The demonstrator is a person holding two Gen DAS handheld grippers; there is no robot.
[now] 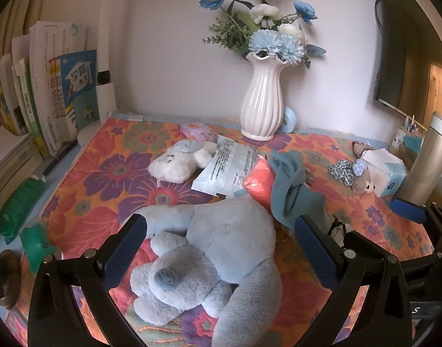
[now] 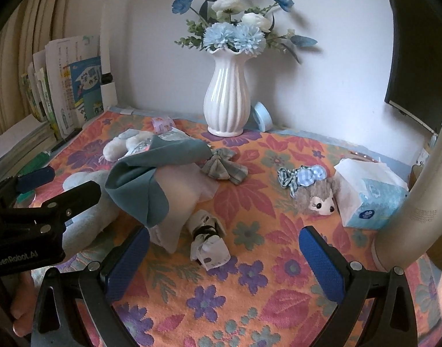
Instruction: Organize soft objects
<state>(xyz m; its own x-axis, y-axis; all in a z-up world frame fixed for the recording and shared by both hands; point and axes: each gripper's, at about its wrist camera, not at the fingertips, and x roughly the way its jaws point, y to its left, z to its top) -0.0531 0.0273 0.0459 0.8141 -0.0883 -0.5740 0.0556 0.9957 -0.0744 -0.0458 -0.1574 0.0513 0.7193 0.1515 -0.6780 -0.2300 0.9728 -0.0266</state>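
In the left wrist view a big light-blue plush toy (image 1: 221, 245) lies on the floral cloth, and my left gripper (image 1: 221, 228) stands open with one finger on each side of its body. Behind it lie a white plush (image 1: 177, 164), a teal cloth (image 1: 290, 190) and a coral-red soft item (image 1: 258, 182). My right gripper (image 2: 225, 235) is open just above a small white cloth bundle (image 2: 209, 243). Farther off in that view are the teal cloth (image 2: 140, 185) draped on a pale cushion (image 2: 183, 199), a plaid bow (image 2: 224, 167) and a grey hedgehog plush (image 2: 316, 199).
A white vase (image 1: 261, 101) of blue flowers stands at the back by the wall. Books (image 1: 62, 95) line the left side, with green packets (image 1: 18, 205) before them. A tissue box (image 2: 368, 202) and a silver flask (image 2: 417, 199) crowd the right edge. A printed plastic bag (image 1: 229, 167) lies mid-table.
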